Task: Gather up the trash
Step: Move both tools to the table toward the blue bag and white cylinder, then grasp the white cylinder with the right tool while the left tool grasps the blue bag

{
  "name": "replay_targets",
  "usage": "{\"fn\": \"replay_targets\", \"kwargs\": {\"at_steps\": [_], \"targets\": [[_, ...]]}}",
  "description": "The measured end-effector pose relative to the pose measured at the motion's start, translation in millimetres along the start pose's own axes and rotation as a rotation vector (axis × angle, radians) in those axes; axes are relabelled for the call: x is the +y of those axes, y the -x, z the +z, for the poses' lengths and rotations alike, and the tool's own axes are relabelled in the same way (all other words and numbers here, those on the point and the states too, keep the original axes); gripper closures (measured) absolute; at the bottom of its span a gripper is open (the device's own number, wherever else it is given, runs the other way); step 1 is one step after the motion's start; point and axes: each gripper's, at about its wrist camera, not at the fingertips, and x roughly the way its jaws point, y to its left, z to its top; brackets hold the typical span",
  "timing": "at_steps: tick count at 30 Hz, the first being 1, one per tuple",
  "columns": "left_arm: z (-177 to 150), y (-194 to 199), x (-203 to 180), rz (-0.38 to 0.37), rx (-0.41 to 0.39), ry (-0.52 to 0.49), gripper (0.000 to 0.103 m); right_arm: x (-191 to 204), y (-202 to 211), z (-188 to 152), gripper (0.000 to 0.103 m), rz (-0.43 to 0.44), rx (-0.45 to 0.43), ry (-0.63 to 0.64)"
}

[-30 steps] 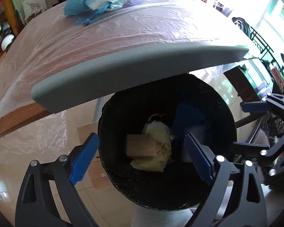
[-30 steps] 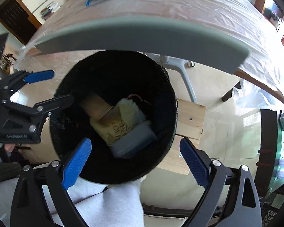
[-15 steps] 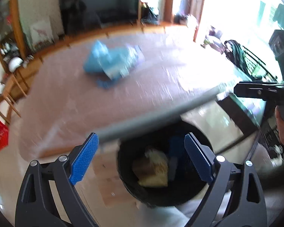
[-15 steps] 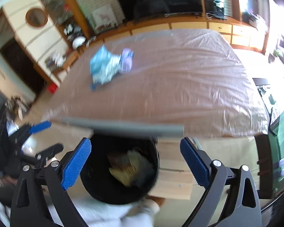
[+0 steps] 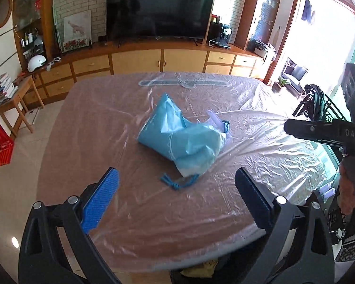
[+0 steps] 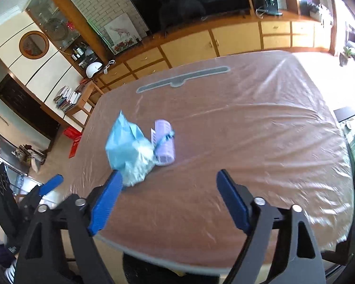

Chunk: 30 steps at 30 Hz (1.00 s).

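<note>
A crumpled light-blue plastic bag [image 5: 182,139] with a blue drawstring lies on the plastic-covered table [image 5: 153,213]. It also shows in the right wrist view [image 6: 127,153], with a lilac roll [image 6: 164,142] beside it. My left gripper [image 5: 175,196] is open and empty, above the table's near edge, short of the bag. My right gripper [image 6: 168,198] is open and empty, to the right of the bag. The black trash bin [image 5: 196,274] shows under the table edge, with yellow trash in it. The bin's rim also shows in the right wrist view [image 6: 149,269].
The right gripper's body [image 5: 324,132] shows at the right of the left wrist view. A grey strip [image 5: 182,82] lies under the plastic at the table's far side. A TV [image 5: 158,11] and cabinets stand behind.
Both grippers have risen from over the bin below the table edge to above the tabletop. They now face the blue bag. Both stayed open and empty.
</note>
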Motion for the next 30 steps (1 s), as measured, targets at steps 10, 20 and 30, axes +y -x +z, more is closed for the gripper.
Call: {"fn": "replay_targets", "kwargs": {"at_steps": [10, 20, 30], "targets": [[34.9, -53.1, 26.1, -0.162, 0.090, 0.151, 0.008, 6.9, -80.8, 59.2, 0.035, 0.026, 0.161, -0.050], [39.8, -84.5, 44.1, -0.264, 0.175, 0.249, 0.019, 4.6, -128.4, 69.1, 0.045, 0.041, 0.269, -0.073], [32.3, -104.4, 63.3, -0.378, 0.251, 0.367, 0.019, -1.6, -137.3, 66.7, 0.045, 0.079, 0.286, -0.095]]}}
